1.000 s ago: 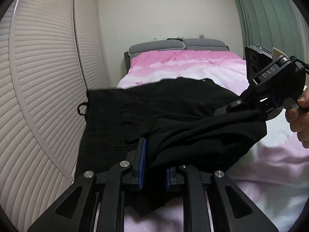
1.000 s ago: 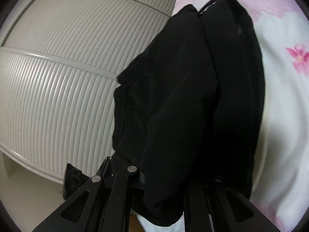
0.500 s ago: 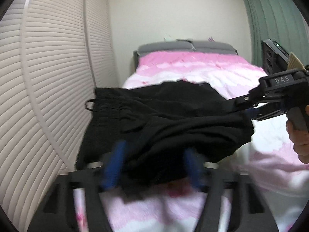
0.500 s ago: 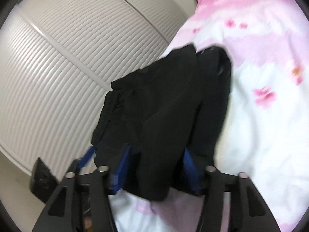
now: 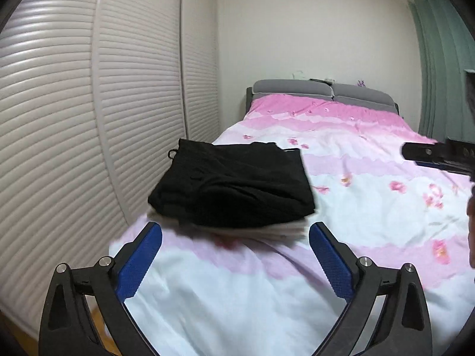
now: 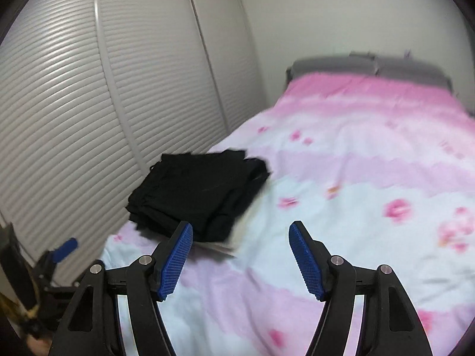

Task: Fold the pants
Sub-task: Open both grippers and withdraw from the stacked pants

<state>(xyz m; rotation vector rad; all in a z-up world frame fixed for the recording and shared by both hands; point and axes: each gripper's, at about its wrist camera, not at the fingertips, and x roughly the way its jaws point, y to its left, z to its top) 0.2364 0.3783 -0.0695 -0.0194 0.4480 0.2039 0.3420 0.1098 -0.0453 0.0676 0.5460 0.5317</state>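
The black pants (image 5: 231, 187) lie folded in a compact bundle near the left edge of the bed, resting on a pale folded layer (image 5: 282, 231). My left gripper (image 5: 236, 230) hangs just short of the bundle, its jaws opening wide, with nothing between the blue pads (image 5: 139, 264). In the right wrist view the pants (image 6: 196, 195) sit ahead and to the left of my right gripper (image 6: 240, 227), which is open and empty above the duvet. The right gripper's tip (image 5: 439, 154) also shows at the right edge of the left wrist view, apart from the pants.
A pink and white flowered duvet (image 5: 356, 207) covers the bed, with a grey headboard (image 5: 320, 92) at the far end. White louvred wardrobe doors (image 5: 74, 118) stand close along the bed's left side. A green curtain (image 5: 439, 59) hangs at the right.
Both grippers have let go of the pants and pulled back and up. The pants, which hung draped from the jaws, now lie as a folded bundle on the bed.
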